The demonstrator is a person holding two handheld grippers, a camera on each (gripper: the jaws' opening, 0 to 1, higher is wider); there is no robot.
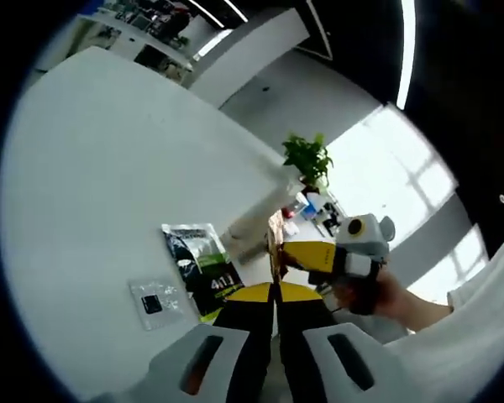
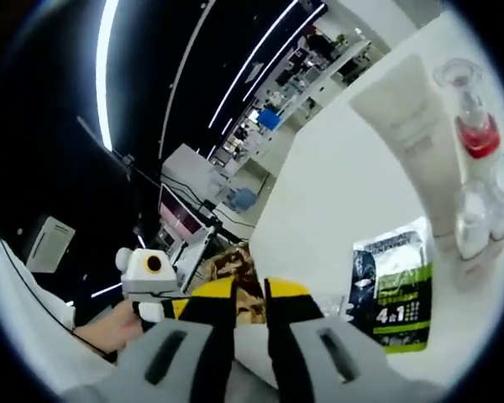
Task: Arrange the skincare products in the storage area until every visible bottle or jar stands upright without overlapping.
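Observation:
On the white table (image 1: 109, 168) lies a dark green sachet (image 1: 203, 267) marked 4in1, with a small clear sachet (image 1: 155, 302) beside it. My left gripper (image 1: 275, 295) is shut and empty, its yellow tips just off the table's edge near the sachet. My right gripper (image 2: 250, 294) stands slightly open and empty, short of the same green sachet (image 2: 395, 285). Beyond it lie a white tube (image 2: 412, 126), a clear bottle with a red collar (image 2: 475, 126) and a small clear bottle (image 2: 475, 218). I cannot tell whether the bottles stand upright.
A hand holds the right gripper (image 1: 298, 256) off the table's edge, to the right in the left gripper view. The left gripper (image 2: 155, 294) shows at lower left in the right gripper view. A potted plant (image 1: 309, 158) and cluttered desks (image 2: 260, 117) lie beyond.

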